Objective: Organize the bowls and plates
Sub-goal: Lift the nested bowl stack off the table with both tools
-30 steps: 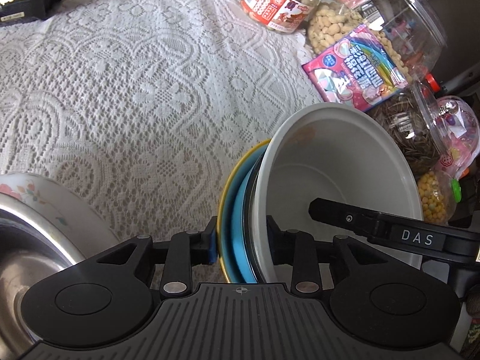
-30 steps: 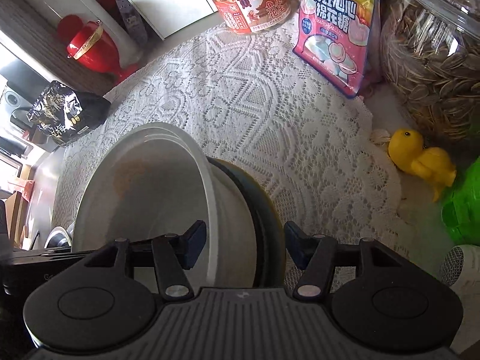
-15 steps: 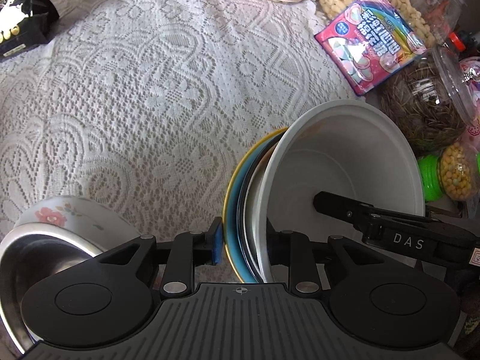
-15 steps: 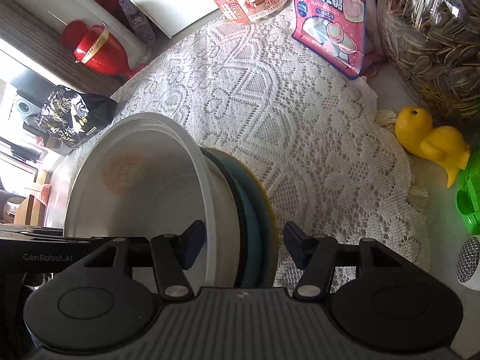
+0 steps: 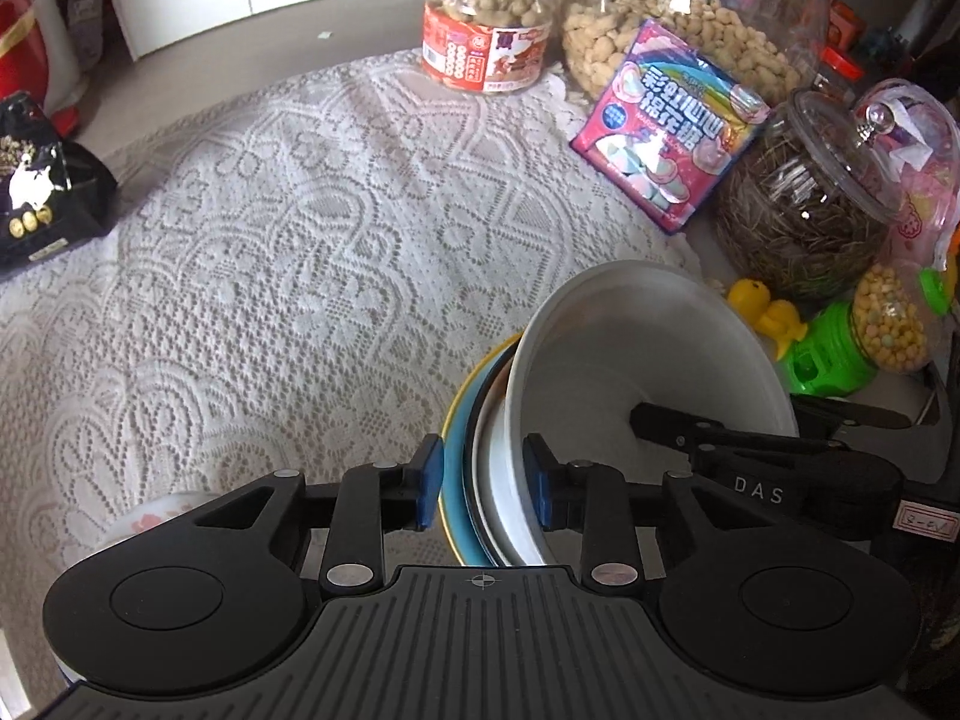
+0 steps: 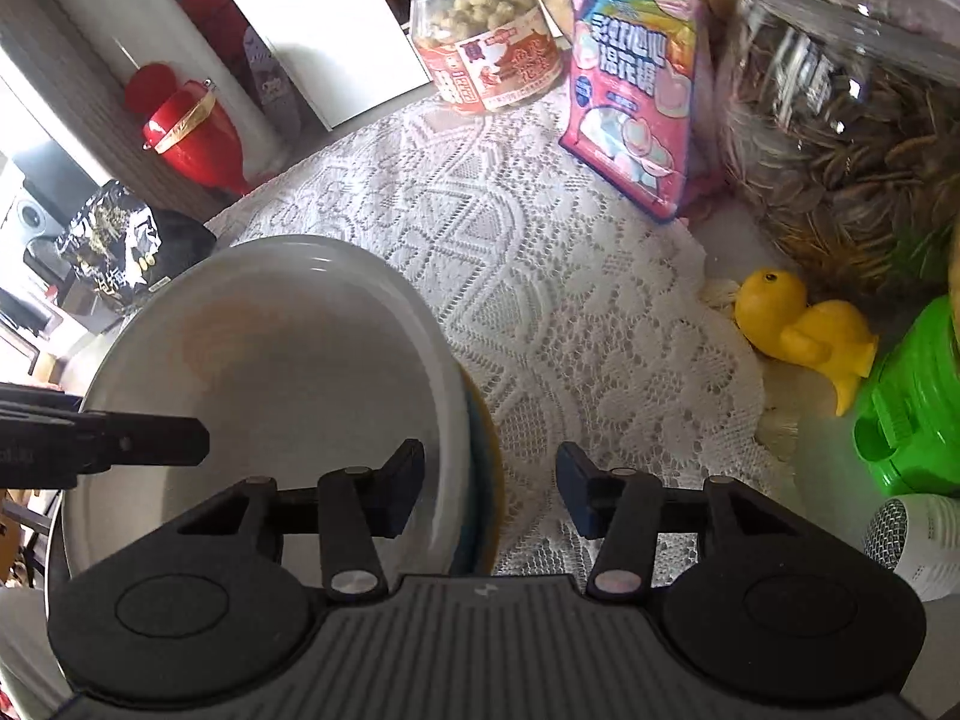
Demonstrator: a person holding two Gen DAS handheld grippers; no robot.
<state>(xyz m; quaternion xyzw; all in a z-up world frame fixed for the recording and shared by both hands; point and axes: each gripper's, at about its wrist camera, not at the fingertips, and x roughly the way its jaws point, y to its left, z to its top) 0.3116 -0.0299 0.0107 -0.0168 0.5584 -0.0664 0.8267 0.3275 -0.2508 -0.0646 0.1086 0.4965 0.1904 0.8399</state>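
Note:
A stack of dishes stands on edge: a white bowl (image 5: 648, 360) nested against a dark-rimmed white dish and a blue plate with a yellow rim (image 5: 459, 450). My left gripper (image 5: 483, 483) is shut on this stack, one pad on the plate's back, one inside the bowl. In the right wrist view the bowl (image 6: 288, 372) and plate edge (image 6: 489, 480) sit between the spread jaws of my right gripper (image 6: 489, 492), which is open; its right finger stands clear of the plate. A floral bowl (image 5: 156, 519) peeks from under my left gripper.
A lace cloth (image 5: 300, 252) covers the table. Along the back right stand a peanut jar (image 5: 486, 18), a larger nut jar (image 5: 690, 18), a pink candy bag (image 5: 666, 126), a seed jar (image 5: 804, 204), a yellow duck (image 6: 798, 324) and a green toy (image 6: 912, 414). A black bag (image 5: 36, 186) lies left.
Both grippers have lifted and tilted the stack, so more of the jars and background shows. The right gripper's jaws have opened away from the plate. The steel bowl at left has dropped out of view.

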